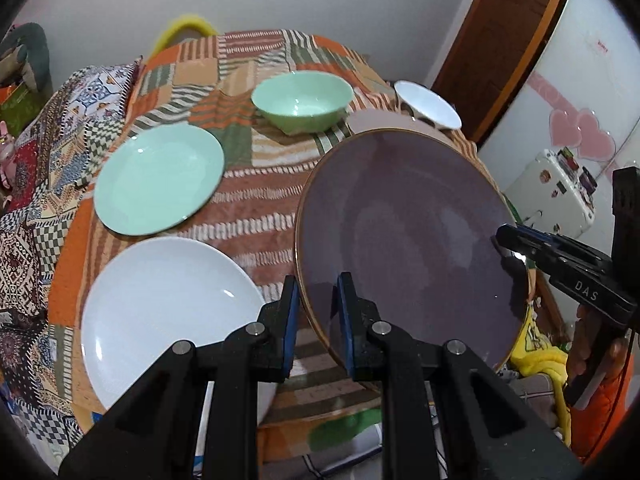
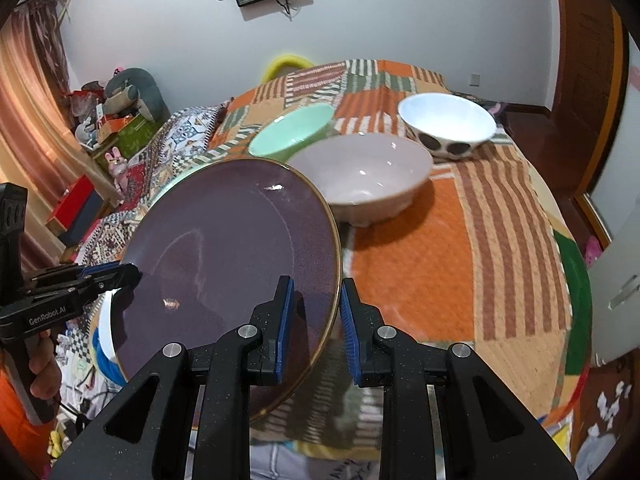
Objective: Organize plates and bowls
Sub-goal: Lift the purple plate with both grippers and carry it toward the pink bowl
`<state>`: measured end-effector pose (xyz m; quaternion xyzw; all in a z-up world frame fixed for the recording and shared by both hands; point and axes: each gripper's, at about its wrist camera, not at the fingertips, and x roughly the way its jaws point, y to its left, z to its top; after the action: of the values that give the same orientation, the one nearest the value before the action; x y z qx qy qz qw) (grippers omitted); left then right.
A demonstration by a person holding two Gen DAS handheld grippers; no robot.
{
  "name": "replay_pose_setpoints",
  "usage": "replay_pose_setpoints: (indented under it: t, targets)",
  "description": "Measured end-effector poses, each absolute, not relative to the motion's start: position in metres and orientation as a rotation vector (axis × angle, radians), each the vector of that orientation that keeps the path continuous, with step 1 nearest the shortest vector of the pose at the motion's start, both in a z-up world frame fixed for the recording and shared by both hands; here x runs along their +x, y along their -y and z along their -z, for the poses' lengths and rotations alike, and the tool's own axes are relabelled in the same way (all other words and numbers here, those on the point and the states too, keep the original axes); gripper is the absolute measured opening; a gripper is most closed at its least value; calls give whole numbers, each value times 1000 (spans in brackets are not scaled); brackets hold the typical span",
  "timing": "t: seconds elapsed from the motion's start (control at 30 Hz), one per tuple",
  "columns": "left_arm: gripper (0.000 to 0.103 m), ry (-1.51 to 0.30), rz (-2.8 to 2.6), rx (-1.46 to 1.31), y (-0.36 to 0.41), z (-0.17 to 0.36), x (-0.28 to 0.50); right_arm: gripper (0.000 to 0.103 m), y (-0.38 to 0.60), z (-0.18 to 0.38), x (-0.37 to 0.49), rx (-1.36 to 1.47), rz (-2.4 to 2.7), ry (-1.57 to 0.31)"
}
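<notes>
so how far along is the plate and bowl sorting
Nothing looks stacked yet. In hand: the purple plate, lifted off the table, with the left gripper and right gripper each shut on its rim. Left: green plate, white plate, green bowl, pink bowl, spotted bowl.

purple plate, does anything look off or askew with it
Nothing damaged. The purple plate is off the patchwork cloth, tilted, clamped at opposite rims by the left gripper and right gripper.
</notes>
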<state>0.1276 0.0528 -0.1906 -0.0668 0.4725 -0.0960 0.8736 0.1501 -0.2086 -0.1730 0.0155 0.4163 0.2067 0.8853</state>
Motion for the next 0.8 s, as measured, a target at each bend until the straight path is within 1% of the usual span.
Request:
replay_pose_setpoints:
  t: [0.43,0.8]
  targets:
    - [18,-1106,216,-111,-31,229,141,21,227,206,149,51,-387,-948]
    - [22,-1131,220,-148,-33,245,154,21,227,221,155,42,-375,-982]
